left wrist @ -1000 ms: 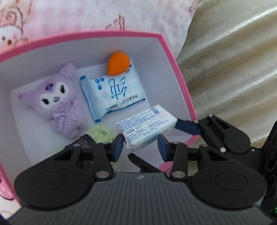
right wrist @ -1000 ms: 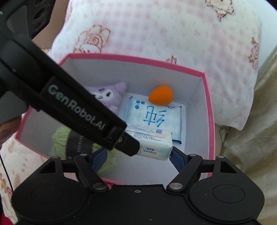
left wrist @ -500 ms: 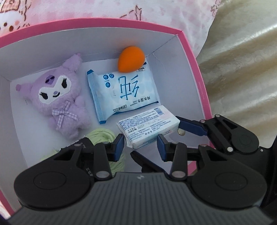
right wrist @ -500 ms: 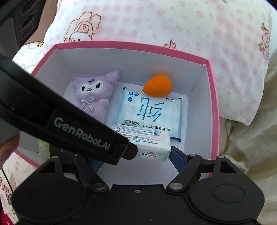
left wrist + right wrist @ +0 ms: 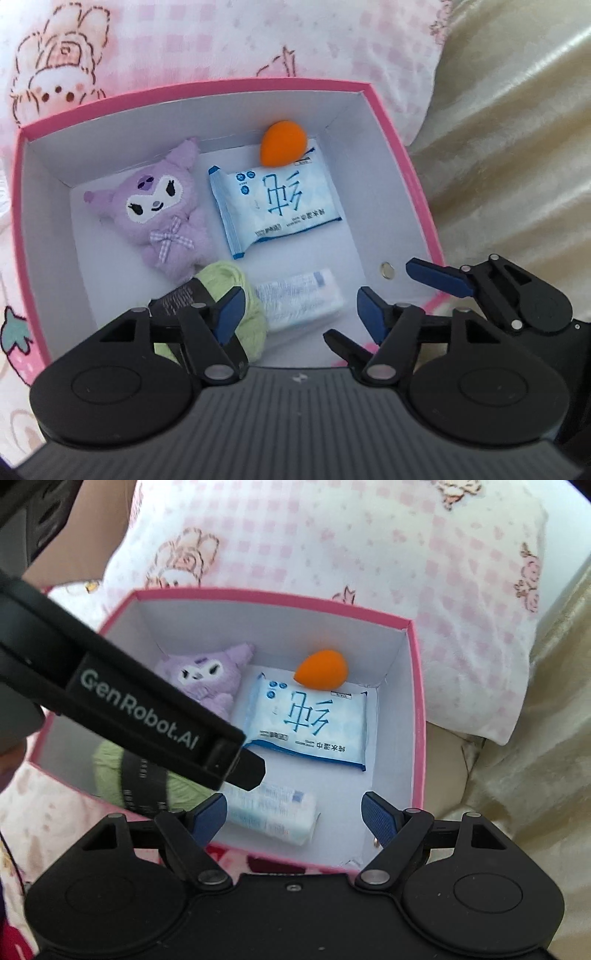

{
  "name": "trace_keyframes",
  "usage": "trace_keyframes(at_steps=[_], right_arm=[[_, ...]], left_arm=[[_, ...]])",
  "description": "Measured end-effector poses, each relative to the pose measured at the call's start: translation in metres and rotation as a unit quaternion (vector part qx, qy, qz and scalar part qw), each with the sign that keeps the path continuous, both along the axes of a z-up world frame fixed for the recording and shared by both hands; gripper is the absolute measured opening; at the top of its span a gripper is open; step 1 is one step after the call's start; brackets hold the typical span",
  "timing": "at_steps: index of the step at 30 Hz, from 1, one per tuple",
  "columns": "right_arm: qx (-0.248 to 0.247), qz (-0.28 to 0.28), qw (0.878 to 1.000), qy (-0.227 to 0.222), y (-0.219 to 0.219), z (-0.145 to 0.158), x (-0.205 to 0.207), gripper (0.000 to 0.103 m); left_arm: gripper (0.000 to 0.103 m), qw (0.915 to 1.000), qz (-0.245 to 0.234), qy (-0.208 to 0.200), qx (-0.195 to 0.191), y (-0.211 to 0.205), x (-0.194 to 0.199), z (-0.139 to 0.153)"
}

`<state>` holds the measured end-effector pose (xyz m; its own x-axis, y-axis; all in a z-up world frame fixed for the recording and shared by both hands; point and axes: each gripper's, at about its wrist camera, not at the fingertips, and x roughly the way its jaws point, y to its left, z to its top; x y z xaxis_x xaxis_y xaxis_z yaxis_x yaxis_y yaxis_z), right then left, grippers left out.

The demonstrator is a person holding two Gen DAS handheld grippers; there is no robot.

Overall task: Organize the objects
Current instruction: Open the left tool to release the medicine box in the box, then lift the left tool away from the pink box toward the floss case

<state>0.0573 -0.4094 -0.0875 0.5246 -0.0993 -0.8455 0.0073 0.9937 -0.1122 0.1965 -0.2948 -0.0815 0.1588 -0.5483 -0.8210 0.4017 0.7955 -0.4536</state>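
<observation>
Small white tissue pack [image 5: 301,297] is lying on the floor of the pink box [image 5: 400,155], near the front wall, just beside the green yarn ball [image 5: 236,295]; its image is blurred. Left tongs [image 5: 297,308] have just been opening and are now standing released above the pack, pads clear of it. Right tongs [image 5: 295,814] are also spread wide, grasping nothing, hovering over the same pack. Further back in the box: a blue-and-white wipes packet [image 5: 277,201] is lying flat, an orange egg-shaped sponge [image 5: 283,143] is resting against its far edge, and a purple plush toy [image 5: 159,210] is lying face up to the left. The box is sitting on pink patterned bedding [image 5: 332,535].
</observation>
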Motion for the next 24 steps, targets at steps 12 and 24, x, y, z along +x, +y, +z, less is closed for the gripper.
trace_keyframes(at_steps=[12,24], right_arm=[[-0.025,-0.003,0.999,-0.026,0.027,0.045,-0.031,0.084],[-0.016,0.018,0.999,-0.029,0.058,0.088,-0.055,0.085]], left_arm=[[0.072,0.9995,-0.004,-0.029,0.01,0.029,-0.031,0.04],[0.074,0.9974,-0.018,-0.069,0.006,0.088,-0.052,0.079]])
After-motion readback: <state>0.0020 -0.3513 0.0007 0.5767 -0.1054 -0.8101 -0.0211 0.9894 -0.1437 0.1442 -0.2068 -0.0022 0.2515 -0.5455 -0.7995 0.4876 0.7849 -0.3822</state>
